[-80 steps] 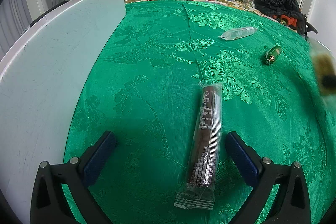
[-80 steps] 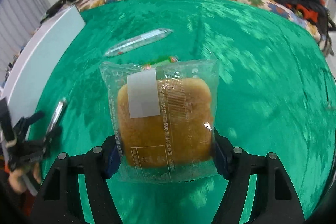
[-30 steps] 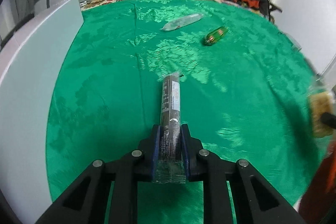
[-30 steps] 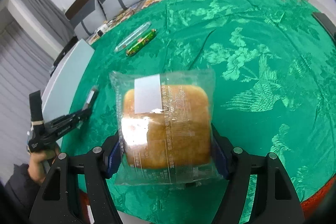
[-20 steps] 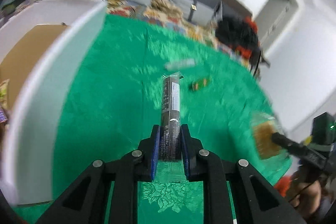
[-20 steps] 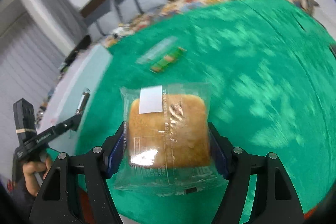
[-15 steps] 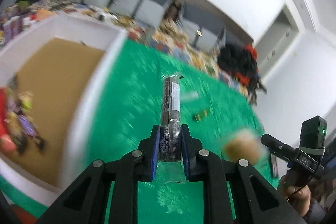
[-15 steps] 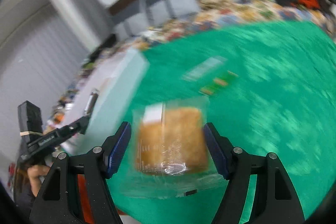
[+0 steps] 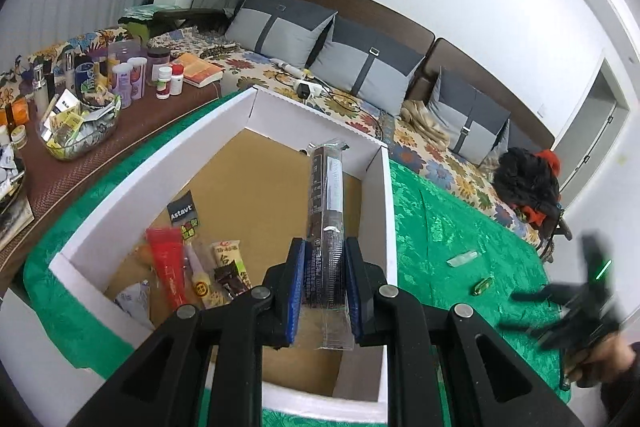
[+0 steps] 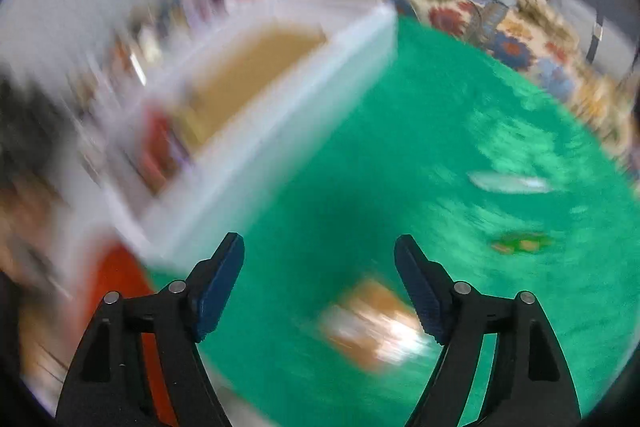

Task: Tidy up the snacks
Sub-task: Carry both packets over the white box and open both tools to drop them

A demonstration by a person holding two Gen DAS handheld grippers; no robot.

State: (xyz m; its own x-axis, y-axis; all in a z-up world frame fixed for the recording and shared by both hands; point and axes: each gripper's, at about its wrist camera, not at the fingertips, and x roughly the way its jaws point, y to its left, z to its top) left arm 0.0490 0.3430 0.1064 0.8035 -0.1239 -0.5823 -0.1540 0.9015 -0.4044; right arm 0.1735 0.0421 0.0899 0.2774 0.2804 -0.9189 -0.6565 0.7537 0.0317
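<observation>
Already over the white box (image 9: 384,211), the left gripper (image 9: 323,291) is clamped on the near end of a long dark snack bar (image 9: 326,203), which juts out above the cardboard floor; other snacks (image 9: 192,267) lie in the box's near left corner. This looks like the drop-off step: the next move calls for lowering the bar a little and letting go. Further right, the right gripper (image 10: 320,287) has its jaws opening with nothing between them, and a blurred bread packet (image 10: 372,327) shows below on the green cloth (image 10: 400,147), outside the box. It probably needs picking up again.
</observation>
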